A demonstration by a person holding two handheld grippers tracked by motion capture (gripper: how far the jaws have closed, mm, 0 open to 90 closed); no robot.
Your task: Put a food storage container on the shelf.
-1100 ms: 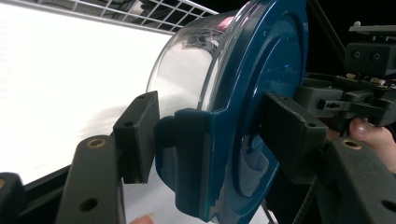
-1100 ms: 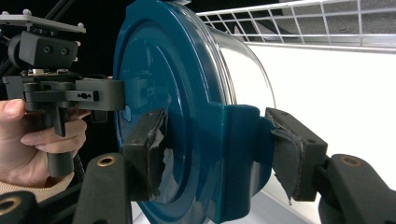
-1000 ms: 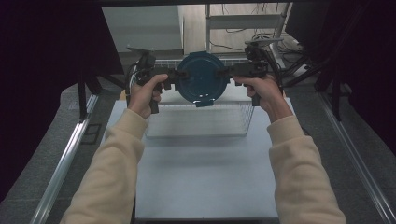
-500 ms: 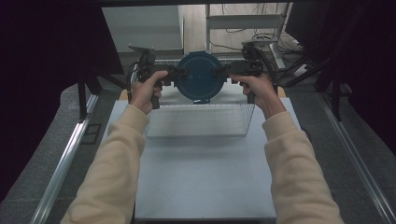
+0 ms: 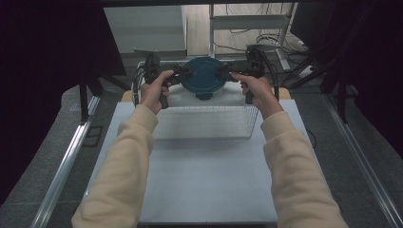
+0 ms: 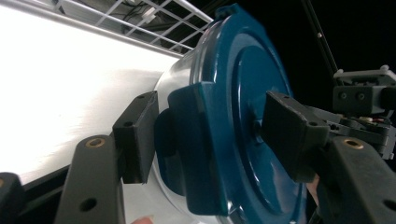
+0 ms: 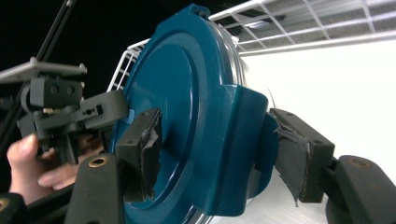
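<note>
High view: a round blue-lidded container [image 5: 203, 78] is held between the left gripper [image 5: 177, 76] and right gripper [image 5: 227, 72], above the far end of a white wire basket [image 5: 204, 122] standing on a pale table [image 5: 209, 185]; grey floor and a metal shelf frame [image 5: 247, 21] are seen beyond.

Left gripper view: the jaws are clamped on a lid latch [image 6: 196, 149].

Right gripper view: the jaws, having just widened, straddle the opposite latch [image 7: 245, 140]; whether the pads press cannot be told.
</note>
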